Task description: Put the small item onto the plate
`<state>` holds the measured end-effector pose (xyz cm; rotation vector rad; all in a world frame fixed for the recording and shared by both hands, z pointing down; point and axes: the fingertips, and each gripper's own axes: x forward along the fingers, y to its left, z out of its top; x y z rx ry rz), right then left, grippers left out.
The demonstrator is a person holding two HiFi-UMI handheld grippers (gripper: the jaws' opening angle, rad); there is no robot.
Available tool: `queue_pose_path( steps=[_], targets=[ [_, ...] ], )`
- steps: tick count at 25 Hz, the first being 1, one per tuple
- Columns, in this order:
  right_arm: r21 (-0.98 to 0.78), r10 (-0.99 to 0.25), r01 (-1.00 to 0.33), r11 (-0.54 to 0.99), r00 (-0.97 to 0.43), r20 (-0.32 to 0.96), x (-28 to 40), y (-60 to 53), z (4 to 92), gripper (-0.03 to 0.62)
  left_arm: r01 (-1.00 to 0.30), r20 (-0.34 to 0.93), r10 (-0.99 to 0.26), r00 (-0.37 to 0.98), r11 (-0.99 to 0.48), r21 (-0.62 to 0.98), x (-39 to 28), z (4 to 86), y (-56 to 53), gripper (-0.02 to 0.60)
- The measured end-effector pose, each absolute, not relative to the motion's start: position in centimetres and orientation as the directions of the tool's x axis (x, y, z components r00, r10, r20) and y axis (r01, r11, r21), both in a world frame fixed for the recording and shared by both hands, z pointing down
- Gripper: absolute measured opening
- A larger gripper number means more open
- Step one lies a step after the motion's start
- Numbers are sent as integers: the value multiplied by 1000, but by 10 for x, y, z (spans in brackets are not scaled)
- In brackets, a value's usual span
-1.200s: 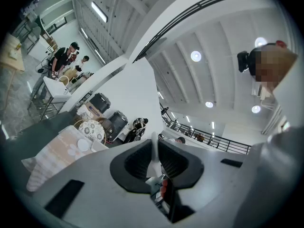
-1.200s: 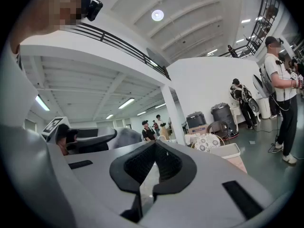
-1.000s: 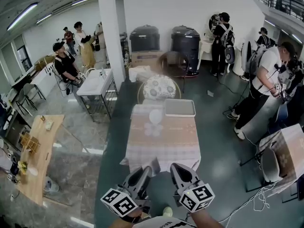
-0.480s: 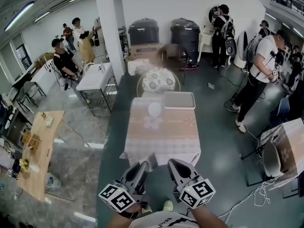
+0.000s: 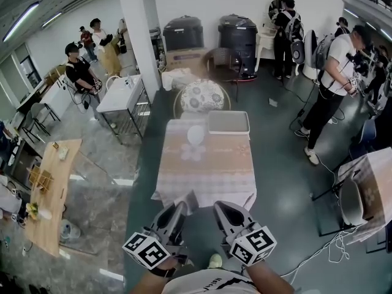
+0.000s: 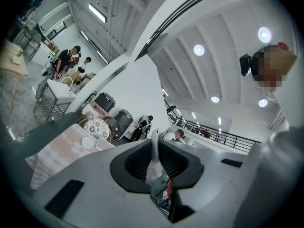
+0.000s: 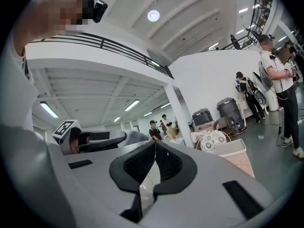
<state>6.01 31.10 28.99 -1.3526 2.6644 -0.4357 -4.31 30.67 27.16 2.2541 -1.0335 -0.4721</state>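
Only the head view took in both tools at once: the left gripper and right gripper were held side by side off the near edge of the table, with bare floor to either side. In each gripper's own view the jaws were seen pressed together, with nothing between them. The plate was set at the far end beside a tray — well apart from both. The small item could not be made out.

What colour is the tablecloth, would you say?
The tablecloth is pale pinkish-beige; head view shows it best.

The plate looks too small for detail.
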Motion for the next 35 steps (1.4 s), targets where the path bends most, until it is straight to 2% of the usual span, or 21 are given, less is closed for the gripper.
queue_pose_path(
  steps=[11, 18, 23, 35],
  targets=[
    [-326, -812, -771, 547, -583, 17, 82, 296, 298, 15, -569, -48, -778, 626, -498, 655, -25, 278, 291, 49],
    [-325, -813, -777, 539, -581, 41, 72, 263, 304, 15, -556, -39, -774, 632, -488, 673, -32, 287, 258, 49],
    [-318, -824, -793, 520, -563, 56, 72, 224, 312, 15, -540, -38, -766, 642, -486, 687, -34, 299, 216, 49],
    [-317, -832, -815, 485, -542, 120, 21, 94, 335, 15, -510, -5, -734, 679, -476, 716, -71, 327, 79, 49]
  ],
)
